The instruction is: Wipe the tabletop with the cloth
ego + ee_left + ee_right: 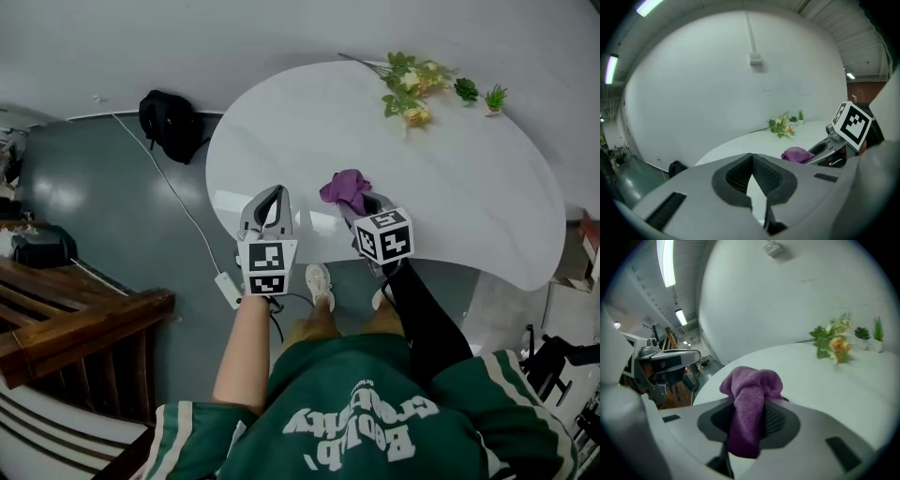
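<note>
At the table [469,187] edge, the cloth [750,394], seemingly soft and limp, is clamped by its bunched fold in the right gripper [364,204] jaws; the left gripper [752,158] jaws are pressed together, empty.

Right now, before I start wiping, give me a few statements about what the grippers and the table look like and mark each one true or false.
1. The right gripper is shut on the purple cloth. True.
2. The left gripper holds a corner of the cloth. False: its jaws meet at the tips with nothing between them.
3. The cloth lies spread flat on the table. False: it is bunched up in the right gripper's jaws.
4. The flowers lie at the table's near edge, beside the grippers. False: they lie at the far side.
5. A black bag sits on the floor, off the table. True.
</note>
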The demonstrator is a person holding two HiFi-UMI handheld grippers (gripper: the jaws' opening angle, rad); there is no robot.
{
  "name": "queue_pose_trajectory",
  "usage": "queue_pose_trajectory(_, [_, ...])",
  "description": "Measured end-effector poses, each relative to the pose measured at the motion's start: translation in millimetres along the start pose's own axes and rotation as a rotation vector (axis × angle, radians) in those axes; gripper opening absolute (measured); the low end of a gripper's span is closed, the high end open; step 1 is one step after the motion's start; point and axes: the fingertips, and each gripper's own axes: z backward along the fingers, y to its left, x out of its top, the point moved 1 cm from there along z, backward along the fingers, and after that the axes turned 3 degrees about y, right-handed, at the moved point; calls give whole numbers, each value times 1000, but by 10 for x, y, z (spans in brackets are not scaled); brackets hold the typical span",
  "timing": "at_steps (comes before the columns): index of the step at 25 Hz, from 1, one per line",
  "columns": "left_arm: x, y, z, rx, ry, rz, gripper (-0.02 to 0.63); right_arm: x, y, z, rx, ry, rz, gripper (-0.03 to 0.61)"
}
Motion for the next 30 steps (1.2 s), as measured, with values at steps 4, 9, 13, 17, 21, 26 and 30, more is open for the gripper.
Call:
queue_pose_trajectory(4, [-358,815,328,73,21,27,2,55,899,-646,84,49,55,133])
queue_pose_trajectory(9, [-741,1498,766,161,33,87,2,39,1876,-1204,204,119,106,137])
queue_pose_trajectory(13, [-1046,1819,1020,212,63,131,2,-166,2320,-1565,233,224,158,137])
queue_pose_trajectory(17, [-1192,1905,1108,205,64,162,2,-247,2379,-1638,198,255,182,130])
queue_pose_trajectory(21, [-1191,1777,974,158,55,161,2,-246,2160,-1520,138,258,164,129])
queue_pose_trajectory(26, [-1052,1333,604,49,36,152,3,-259,1582,-1252,47,239,112,129])
queue_pose_trajectory(30, [-814,826,354,-45,-12,113,2,-322,1103,-940,-14,216,74,127])
